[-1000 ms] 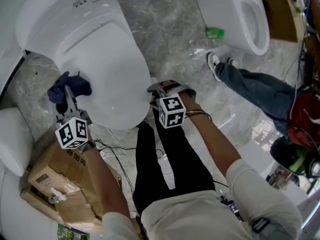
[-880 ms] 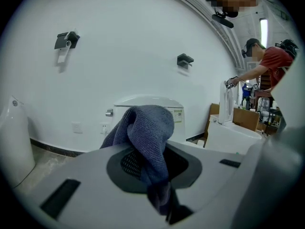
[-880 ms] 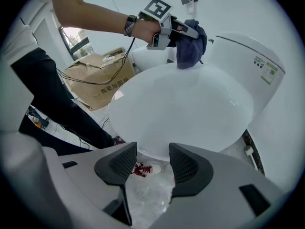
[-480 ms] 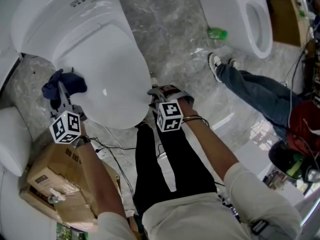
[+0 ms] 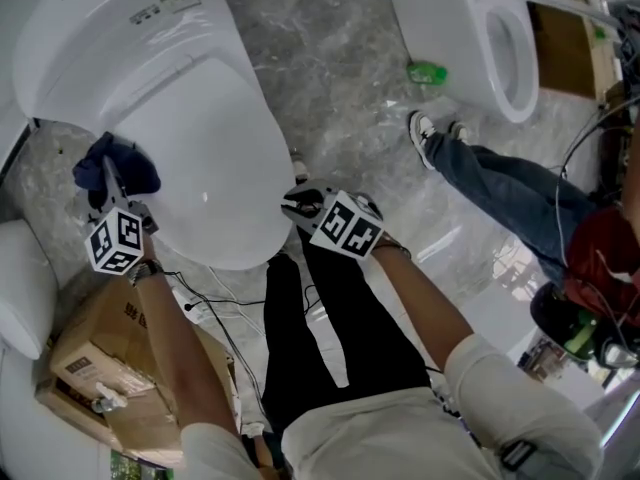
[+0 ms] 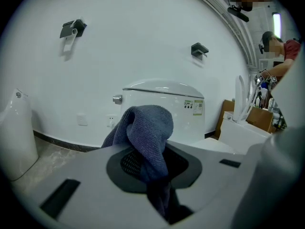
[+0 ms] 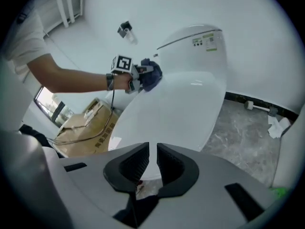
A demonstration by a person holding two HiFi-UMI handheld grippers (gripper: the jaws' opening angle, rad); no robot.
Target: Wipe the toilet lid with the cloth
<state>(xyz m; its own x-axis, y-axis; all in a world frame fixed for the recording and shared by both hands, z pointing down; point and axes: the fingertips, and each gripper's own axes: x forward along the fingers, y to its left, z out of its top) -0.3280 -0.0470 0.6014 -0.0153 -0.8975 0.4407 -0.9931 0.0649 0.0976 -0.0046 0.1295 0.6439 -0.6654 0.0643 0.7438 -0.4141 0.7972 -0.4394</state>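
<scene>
The white toilet lid (image 5: 205, 168) lies closed below the tank (image 5: 110, 18). My left gripper (image 5: 112, 190) is shut on a dark blue cloth (image 5: 118, 165) at the lid's left rim, near the hinge end. In the left gripper view the cloth (image 6: 148, 128) bulges out between the jaws and faces the tank (image 6: 164, 101). My right gripper (image 5: 293, 206) hangs over the lid's front tip. Its jaws have just been closing to a narrow slit with nothing between them (image 7: 152, 150). The lid (image 7: 176, 109) shows beyond them. The right gripper view also shows the cloth (image 7: 151, 74).
A cardboard box (image 5: 90, 368) and loose cables (image 5: 215, 313) lie on the floor at lower left. My legs in black trousers (image 5: 320, 318) stand before the bowl. A second toilet (image 5: 480, 38), a green bottle (image 5: 428, 71) and another person's legs (image 5: 520, 183) are at the right.
My left gripper has carried the cloth leftward and lower along the lid's rim. My right gripper has rolled at the lid's front tip, and its marker cube now sits tilted.
</scene>
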